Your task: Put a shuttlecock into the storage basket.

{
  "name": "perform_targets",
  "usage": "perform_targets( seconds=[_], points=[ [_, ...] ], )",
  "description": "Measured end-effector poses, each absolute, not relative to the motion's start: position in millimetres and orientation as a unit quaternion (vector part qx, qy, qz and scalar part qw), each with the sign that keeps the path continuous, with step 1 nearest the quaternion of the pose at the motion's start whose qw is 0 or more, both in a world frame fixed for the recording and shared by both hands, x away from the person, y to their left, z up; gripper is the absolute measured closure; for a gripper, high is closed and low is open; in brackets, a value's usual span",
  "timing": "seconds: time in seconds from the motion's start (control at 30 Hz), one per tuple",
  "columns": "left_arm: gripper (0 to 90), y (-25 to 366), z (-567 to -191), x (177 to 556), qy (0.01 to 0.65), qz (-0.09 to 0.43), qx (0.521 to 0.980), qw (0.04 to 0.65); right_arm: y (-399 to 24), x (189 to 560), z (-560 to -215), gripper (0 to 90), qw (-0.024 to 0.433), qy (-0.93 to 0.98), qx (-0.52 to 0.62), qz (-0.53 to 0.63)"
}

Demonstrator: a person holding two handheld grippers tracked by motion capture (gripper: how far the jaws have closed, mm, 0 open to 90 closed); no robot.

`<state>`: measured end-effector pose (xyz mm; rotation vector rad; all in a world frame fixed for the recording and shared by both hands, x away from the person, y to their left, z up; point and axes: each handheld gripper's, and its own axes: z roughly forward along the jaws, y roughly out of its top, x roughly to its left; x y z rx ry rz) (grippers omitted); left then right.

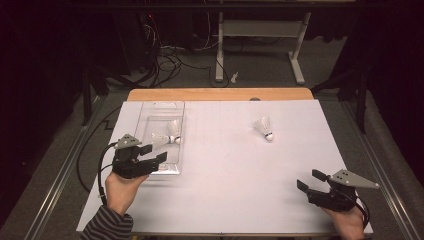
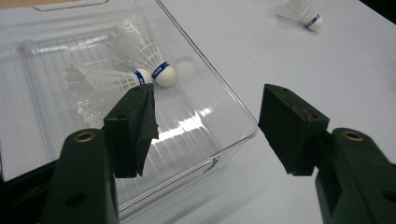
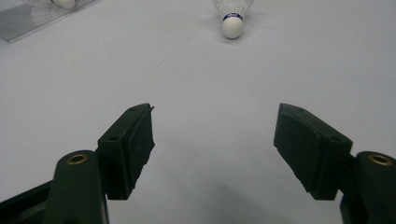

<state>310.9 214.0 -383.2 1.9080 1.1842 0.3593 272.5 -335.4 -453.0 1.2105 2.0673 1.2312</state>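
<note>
Nearest, at the tabletop's [image 1: 225,200] front right corner: right gripper [image 1: 309,181], jaws spread wide, released, nothing between them, held just above bare white surface. Aimed up the tabletop toward a lone shuttlecock [image 1: 264,127], well apart from it, with no obstacle between. In the right gripper view, same shuttlecock [image 3: 232,16] seen straight ahead, cork end toward the jaws, feathers cut off by the upper edge.

At front left: left gripper [image 1: 153,153], held by a hand [image 1: 120,190] from a striped sleeve [image 1: 107,226], jaws likewise wide apart and empty. Poised at the near right corner of a clear plastic tray [image 1: 145,112], one jaw over the tray's inside, the other outside its right wall over the tabletop. Contact with the rim: could not be told.

Inside the tray, past the left jaw: two shuttlecocks [image 2: 140,70] lying on their sides, cork tips close together near the right wall, blue bands at the corks. Tray wall stood between those two and the open tabletop.

Farther back: wooden strip [image 1: 220,94] along the far edge, then cables [image 1: 165,60] on the floor and a white frame [image 1: 260,40].
</note>
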Motion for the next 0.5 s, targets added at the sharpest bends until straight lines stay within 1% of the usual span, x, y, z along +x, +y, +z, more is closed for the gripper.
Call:
perform_targets(
  seconds=[0.5],
  points=[
    [36.8, 211.9, -388.4, 303.7, 0.466, 0.144, 0.764, 0.422, -335.0, 272.3, -452.8, 29.0, 0.222, 0.749, 0.437, 0.446]
  ],
)
